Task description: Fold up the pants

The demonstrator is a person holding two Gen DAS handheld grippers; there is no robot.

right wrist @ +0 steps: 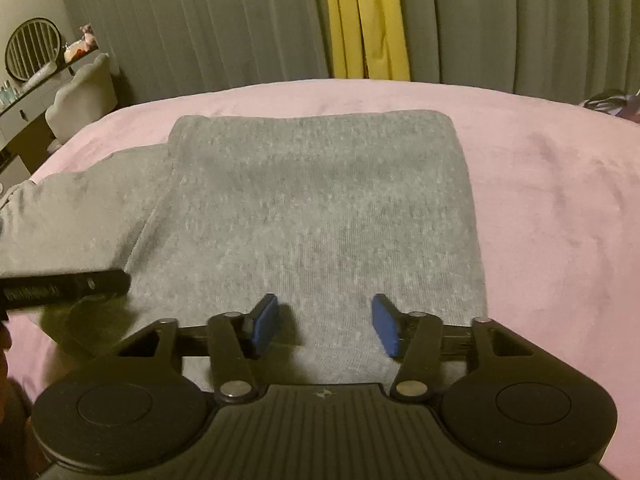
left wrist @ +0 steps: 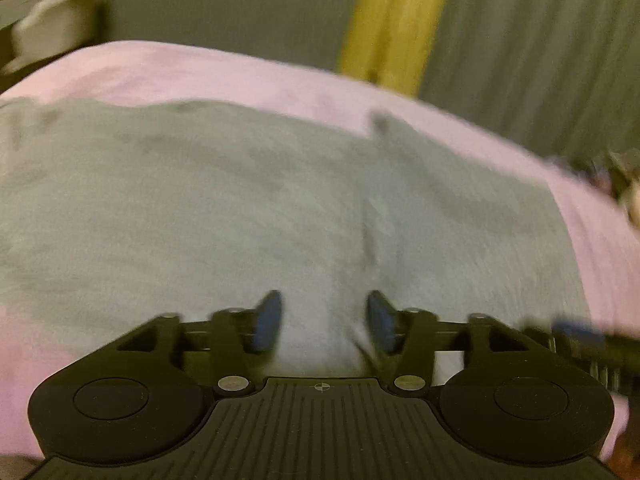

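In the left wrist view, the left gripper (left wrist: 322,322) hangs over the near part of the grey pants (left wrist: 240,208), its blue pads spread apart and pinching nothing. The picture is smeared, so fine creases are hard to read; a faint seam runs away from the gripper toward the far edge. The pants lie flat on the pink bedspread (left wrist: 200,68). The risk here, as I judge it, is a blind grab: closing in this blur could catch only the top layer, or the bedspread as well, and drag the fold askew.

In the right wrist view, the right gripper (right wrist: 326,324) sits at the near edge of the pants (right wrist: 320,208), fingers spread and empty. The cloth looks soft, heathered grey, already doubled into a neat rectangle with a lower layer sticking out to its left. The left gripper's body (right wrist: 64,284) rests beside that lower layer. Lifting one corner alone could let the stacked layers slide apart.
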